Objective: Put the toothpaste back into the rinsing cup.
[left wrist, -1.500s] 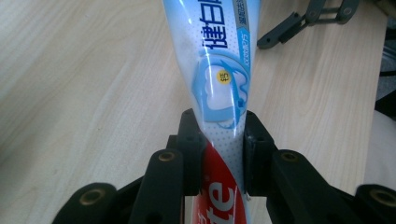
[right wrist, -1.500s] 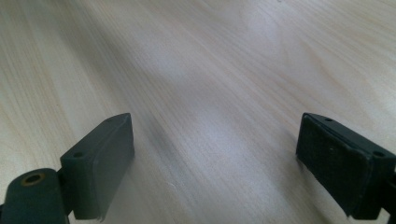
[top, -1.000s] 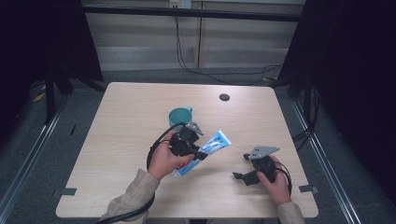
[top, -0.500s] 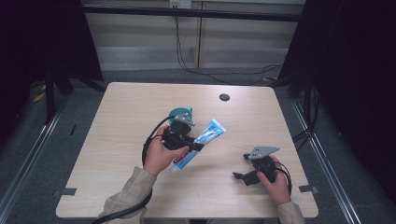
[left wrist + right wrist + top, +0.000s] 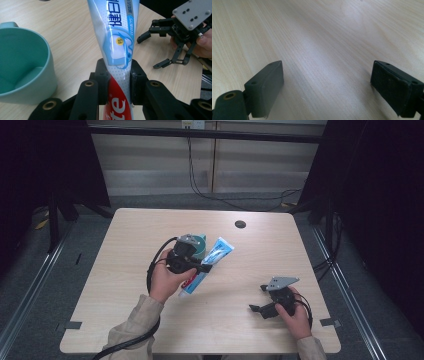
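A: Looking down from the high view, the left claw [image 5: 204, 268] clamps a toothpaste tube [image 5: 210, 264] just beside the teal cup [image 5: 199, 244] on the bench [image 5: 125, 270]. The tube probably goes into that cup, so the person should tip it upright, cap end low, before letting go.

B: In the left gripper view, the pads [image 5: 103, 75] pinch the tube [image 5: 117, 37] at its middle, cup [image 5: 25, 75] close by; a firm grip seems wise.

A: The right gripper view has the right claw [image 5: 327, 85] spread wide over bare wood, holding nothing.

B: Against the earlier high view, the tube sits nearer the cup now; the right hand keeps its place.
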Demonstrator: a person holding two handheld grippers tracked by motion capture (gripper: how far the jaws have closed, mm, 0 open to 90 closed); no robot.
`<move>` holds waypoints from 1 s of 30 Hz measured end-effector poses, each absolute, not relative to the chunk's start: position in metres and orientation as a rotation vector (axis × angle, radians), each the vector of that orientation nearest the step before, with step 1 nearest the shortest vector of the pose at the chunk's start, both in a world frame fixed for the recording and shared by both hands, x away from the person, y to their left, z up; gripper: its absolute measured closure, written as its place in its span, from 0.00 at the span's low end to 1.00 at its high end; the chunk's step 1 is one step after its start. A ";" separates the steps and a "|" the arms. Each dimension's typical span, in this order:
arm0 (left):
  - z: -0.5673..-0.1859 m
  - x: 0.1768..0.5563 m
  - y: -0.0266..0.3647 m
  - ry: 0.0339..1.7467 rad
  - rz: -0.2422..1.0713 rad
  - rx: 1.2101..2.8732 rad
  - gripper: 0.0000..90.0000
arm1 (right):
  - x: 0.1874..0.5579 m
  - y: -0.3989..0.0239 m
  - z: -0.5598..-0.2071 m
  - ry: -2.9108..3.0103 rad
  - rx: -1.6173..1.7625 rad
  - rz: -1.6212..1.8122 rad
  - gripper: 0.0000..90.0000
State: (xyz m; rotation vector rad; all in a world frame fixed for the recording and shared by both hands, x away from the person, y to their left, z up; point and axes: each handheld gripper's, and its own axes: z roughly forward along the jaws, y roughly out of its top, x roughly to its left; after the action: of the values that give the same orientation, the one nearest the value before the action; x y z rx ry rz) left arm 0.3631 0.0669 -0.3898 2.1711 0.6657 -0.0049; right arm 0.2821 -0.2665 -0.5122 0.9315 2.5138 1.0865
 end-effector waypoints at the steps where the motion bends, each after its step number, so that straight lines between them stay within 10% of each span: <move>1: -0.388 0.364 0.068 0.671 0.003 2.156 0.82 | 0.282 -0.266 -0.512 2.514 0.931 1.087 0.12; 30: -0.360 0.382 0.080 0.754 0.094 2.031 0.82 | 0.282 -0.266 -0.512 2.513 0.930 1.087 0.12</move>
State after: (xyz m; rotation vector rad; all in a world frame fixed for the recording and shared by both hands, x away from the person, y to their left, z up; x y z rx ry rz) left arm 0.3821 0.0804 -0.3603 2.0310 0.7540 0.0937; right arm 0.2821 -0.2665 -0.5123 0.9300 2.5134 1.0866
